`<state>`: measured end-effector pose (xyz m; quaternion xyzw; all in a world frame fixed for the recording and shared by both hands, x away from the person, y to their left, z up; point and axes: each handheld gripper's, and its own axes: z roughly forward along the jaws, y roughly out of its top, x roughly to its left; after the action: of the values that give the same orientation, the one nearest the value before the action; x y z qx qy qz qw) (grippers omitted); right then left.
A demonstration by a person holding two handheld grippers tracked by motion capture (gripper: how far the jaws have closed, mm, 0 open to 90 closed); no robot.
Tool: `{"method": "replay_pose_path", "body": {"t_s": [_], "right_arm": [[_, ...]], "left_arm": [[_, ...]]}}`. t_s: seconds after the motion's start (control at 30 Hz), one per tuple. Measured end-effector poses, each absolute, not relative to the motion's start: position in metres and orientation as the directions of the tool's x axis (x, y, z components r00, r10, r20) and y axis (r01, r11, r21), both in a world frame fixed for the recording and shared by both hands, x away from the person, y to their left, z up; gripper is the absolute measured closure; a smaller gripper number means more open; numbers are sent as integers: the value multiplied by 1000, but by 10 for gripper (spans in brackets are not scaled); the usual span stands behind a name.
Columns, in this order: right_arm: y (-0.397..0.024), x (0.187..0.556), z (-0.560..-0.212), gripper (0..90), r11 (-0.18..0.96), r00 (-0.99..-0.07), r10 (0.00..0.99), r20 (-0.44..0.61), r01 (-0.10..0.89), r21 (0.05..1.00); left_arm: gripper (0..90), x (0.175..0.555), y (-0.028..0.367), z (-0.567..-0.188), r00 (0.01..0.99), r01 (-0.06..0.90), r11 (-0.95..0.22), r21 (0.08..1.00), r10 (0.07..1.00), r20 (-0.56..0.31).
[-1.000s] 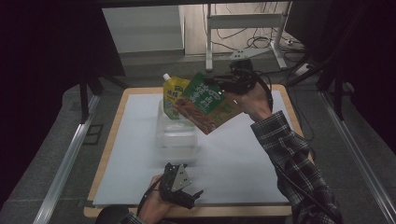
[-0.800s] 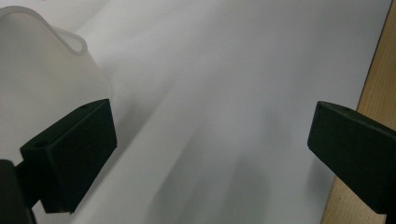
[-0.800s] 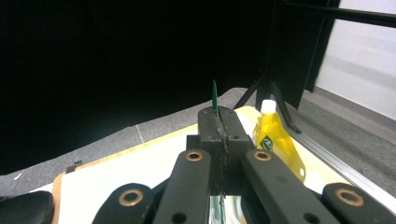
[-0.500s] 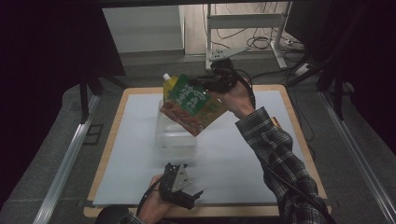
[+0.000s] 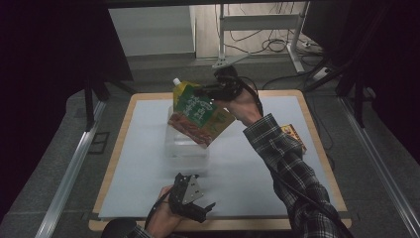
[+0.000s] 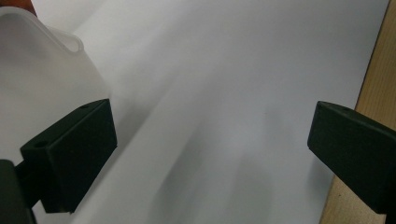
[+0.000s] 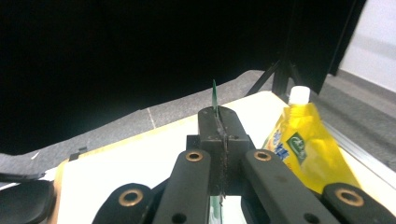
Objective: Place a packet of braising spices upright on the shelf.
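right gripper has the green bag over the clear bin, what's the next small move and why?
Probably lower the green snack bag a little further toward the clear plastic bin. The right gripper is shut on the bag's edge, with the bag tilted in the air above the bin's opening. The yellow spout pouch stands just behind, so keep the descent clear of it. The left gripper rests open near the table's front edge.

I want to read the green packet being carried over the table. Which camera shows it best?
The high view: the green packet hangs tilted above the clear container, its printed face towards the camera, pinched by the right gripper. The right gripper view catches just its thin edge between the closed jaws.
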<state>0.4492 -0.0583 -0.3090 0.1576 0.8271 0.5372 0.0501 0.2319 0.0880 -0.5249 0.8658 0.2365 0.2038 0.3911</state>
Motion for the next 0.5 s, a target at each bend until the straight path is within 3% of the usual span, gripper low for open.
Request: {"method": "replay_pose_path", "body": {"t_s": [0.5], "right_arm": [[-38, 465, -330, 895, 399, -937, 322, 134, 263, 879]], "left_arm": [[13, 232, 88, -525, 809, 244, -597, 764, 559, 178]]}}
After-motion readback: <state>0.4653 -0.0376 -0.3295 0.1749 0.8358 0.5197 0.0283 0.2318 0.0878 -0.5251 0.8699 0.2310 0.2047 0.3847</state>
